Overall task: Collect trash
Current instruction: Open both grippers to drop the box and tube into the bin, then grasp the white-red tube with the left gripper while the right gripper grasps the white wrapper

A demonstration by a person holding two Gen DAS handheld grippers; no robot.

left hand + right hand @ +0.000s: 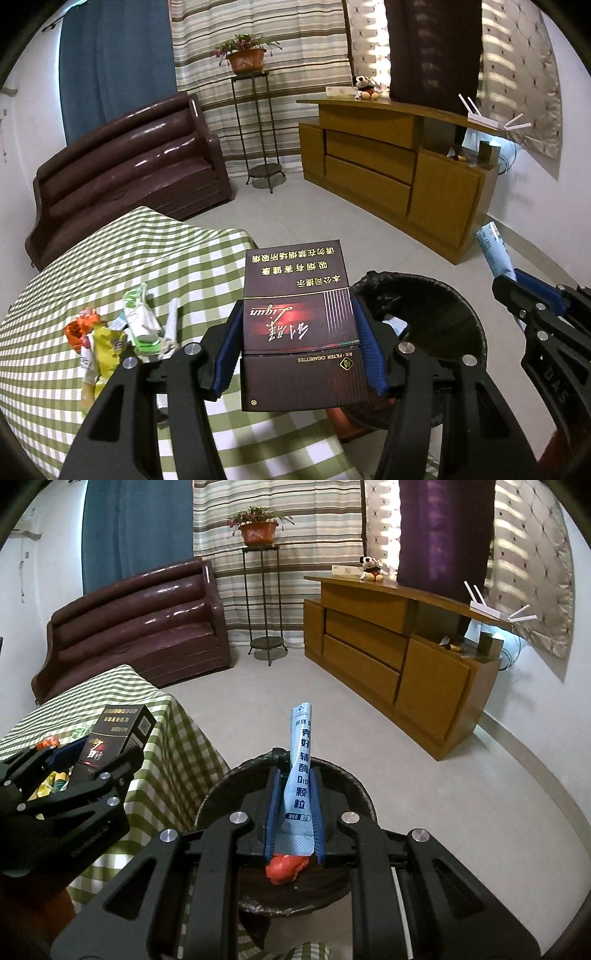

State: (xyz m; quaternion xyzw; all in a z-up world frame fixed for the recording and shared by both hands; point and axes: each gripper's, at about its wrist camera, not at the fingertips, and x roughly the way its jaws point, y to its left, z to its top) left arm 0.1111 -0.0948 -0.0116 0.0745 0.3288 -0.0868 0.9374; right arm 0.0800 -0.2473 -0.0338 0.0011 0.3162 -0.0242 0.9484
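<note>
— Where does the cigarette pack (295,328) sit?
— Clamped between the left gripper (297,354) fingers, above the checked table's (48,295) edge.
— And the blue sachet (301,775)?
— Pinched upright in the right gripper (295,812), over the black bin (354,794).

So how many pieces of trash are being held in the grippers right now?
2. A dark cigarette pack is clamped in the left gripper at the table's edge. A light blue sachet is clamped in the right gripper, above the black-lined trash bin.
</note>
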